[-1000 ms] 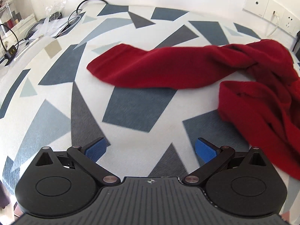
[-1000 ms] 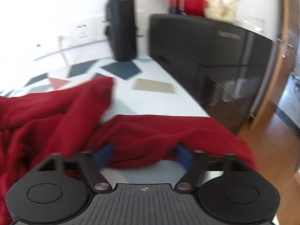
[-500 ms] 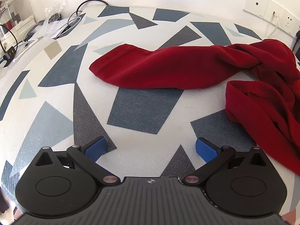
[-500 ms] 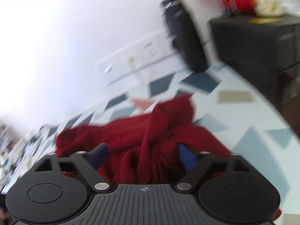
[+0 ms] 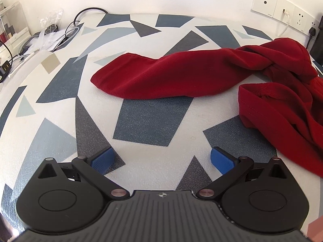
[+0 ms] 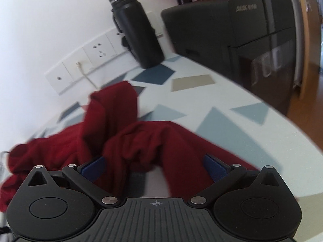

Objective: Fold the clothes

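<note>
Red garment (image 5: 181, 78) lying crumpled on the patterned table (image 5: 151, 121), one long tube of cloth stretched flat toward the left and the rest bunched and twisted at the right, near the wall sockets (image 5: 282, 16). Left gripper (image 5: 161, 159) poised over bare tabletop just short of the cloth, its blue pads (image 5: 103, 159) spread wide with nothing between them. Right gripper (image 6: 154, 167) low over the bunched end; its jaws are opening, nearly at full spread, and folds of the red cloth (image 6: 141, 141) lie between the pads without being pinched, so nothing is held. The step in hand appears to be finding fresh holds to spread the garment flat before any fold. To do it well, each gripper would best take a single layer at an edge or hem, such as the stitched edge (image 5: 252, 109) visible at the right, rather than a thick bundle, and the twist near the middle should be undone first by drawing the two ends apart. The black flask (image 6: 137, 30) and the dark cabinet (image 6: 242, 30) stand close behind the heap, so a wide sweep there risks a knock.
</note>
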Demonstrator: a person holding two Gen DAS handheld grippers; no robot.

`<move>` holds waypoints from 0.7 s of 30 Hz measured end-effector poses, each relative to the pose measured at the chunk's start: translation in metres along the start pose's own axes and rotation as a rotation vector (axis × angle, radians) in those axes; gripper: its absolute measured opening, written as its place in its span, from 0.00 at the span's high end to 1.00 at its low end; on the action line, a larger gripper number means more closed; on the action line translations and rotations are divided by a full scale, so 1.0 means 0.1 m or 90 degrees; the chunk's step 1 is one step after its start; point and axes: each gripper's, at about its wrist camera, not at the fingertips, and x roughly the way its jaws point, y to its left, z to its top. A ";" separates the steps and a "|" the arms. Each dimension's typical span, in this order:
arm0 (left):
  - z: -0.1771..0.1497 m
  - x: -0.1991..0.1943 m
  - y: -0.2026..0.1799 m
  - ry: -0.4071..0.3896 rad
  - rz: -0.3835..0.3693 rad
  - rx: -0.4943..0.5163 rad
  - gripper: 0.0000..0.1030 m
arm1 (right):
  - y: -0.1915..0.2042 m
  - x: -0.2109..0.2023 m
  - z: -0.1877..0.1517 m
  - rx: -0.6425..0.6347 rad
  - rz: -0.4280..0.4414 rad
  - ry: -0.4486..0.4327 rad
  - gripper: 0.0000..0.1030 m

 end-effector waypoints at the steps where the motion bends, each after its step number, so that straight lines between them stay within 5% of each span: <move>1: 0.00 0.00 0.00 -0.001 0.000 0.000 0.00 | 0.01 0.04 -0.01 0.020 0.042 0.007 0.01; 4: -0.01 0.00 0.00 -0.004 -0.002 0.004 0.00 | 0.17 0.14 0.00 0.018 0.086 0.027 0.01; 10: -0.01 0.00 0.02 -0.008 -0.009 0.015 0.00 | 0.45 0.36 -0.02 -0.025 0.065 0.025 0.03; 13: -0.01 0.00 0.03 -0.012 -0.014 0.022 0.00 | 0.25 0.34 0.06 0.100 0.070 -0.003 0.31; 16: -0.02 0.01 0.05 -0.017 -0.020 0.031 0.00 | 0.05 0.33 0.13 0.154 0.053 -0.011 0.44; 19: -0.02 0.01 0.06 -0.022 -0.026 0.038 0.00 | 0.13 0.22 0.21 0.050 0.003 -0.014 0.39; 21: -0.02 0.01 0.06 -0.024 -0.029 0.043 0.00 | 0.28 0.14 0.22 -0.052 -0.026 -0.028 0.23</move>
